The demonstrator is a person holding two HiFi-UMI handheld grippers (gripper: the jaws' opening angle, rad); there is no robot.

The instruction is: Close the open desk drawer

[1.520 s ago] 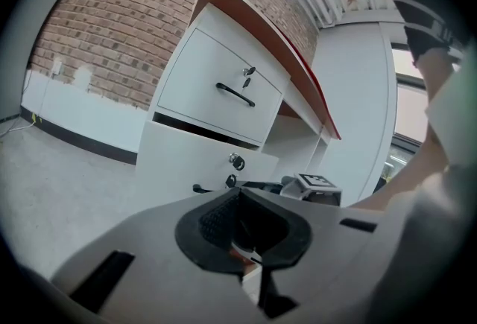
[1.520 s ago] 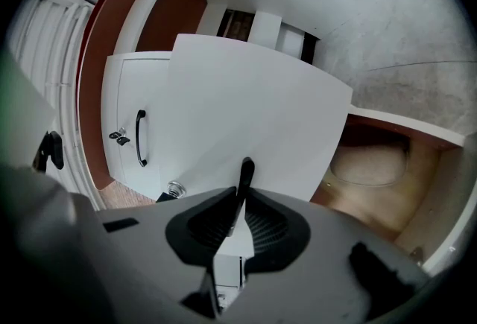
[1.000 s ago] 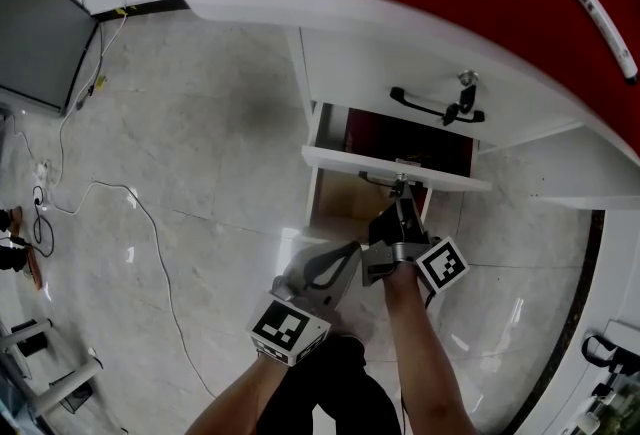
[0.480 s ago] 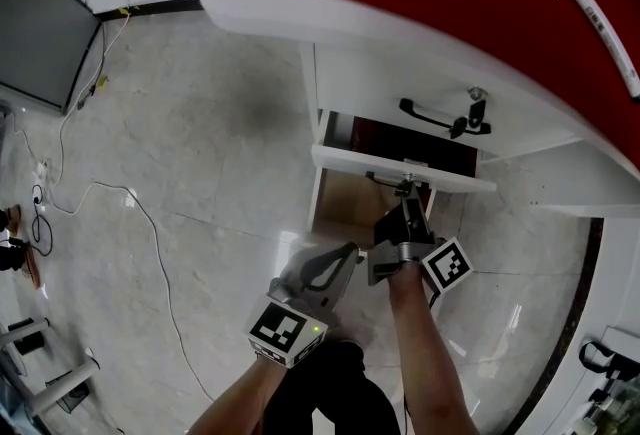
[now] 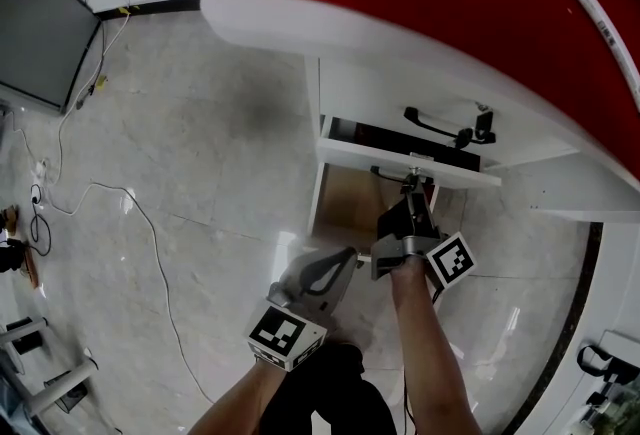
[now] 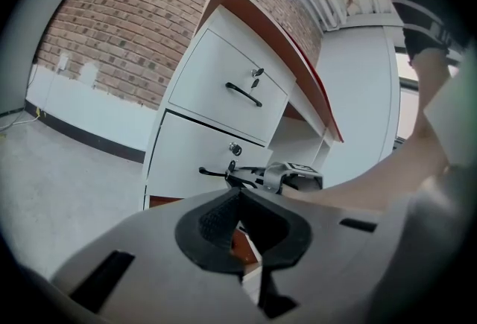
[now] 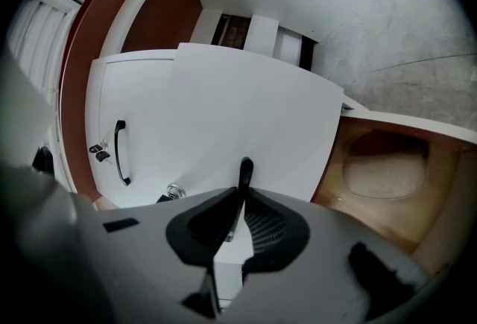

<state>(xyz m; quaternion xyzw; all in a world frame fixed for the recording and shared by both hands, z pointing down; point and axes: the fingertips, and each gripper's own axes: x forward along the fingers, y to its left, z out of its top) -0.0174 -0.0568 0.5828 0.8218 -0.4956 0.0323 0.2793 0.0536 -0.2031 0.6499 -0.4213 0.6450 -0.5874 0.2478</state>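
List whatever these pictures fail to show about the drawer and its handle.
Drawer inside: head view shows only a dark slit behind its front; contents hidden.
Handle: right gripper view shows just its tip; the right gripper, jaws shut on it, covers the rest.
Key in the upper drawer: too small in head view to read detail.

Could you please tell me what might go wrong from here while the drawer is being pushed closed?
1. The right tool pinches only the thin black handle of the drawer, so it might slip off during the push.
2. The silver lock sits right beside the tool's jaws and might get knocked.
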